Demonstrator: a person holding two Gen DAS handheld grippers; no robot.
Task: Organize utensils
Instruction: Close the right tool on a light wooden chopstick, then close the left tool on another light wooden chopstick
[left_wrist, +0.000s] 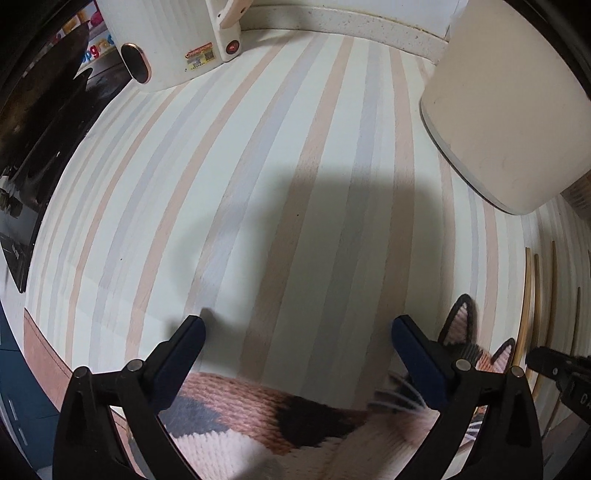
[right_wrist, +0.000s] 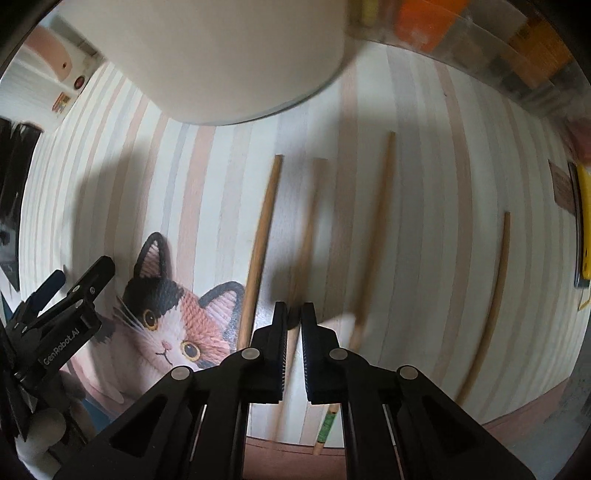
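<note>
1. Right gripper (right_wrist: 294, 314) pointing straight down, clamped on chopstick (right_wrist: 308, 236).
2. Lying on striped mat (right_wrist: 424, 258), long axis near-to-far, between two others.
3. Left gripper (left_wrist: 298, 328) spread wide, empty.

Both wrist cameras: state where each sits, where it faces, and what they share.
Left wrist: on the left claw, facing steeply down at the striped mat; its open fingers show.
Right wrist: on the right claw, facing straight down; jaws shut on a chopstick.
Shared: cat picture, white container, each other's claw.
</note>
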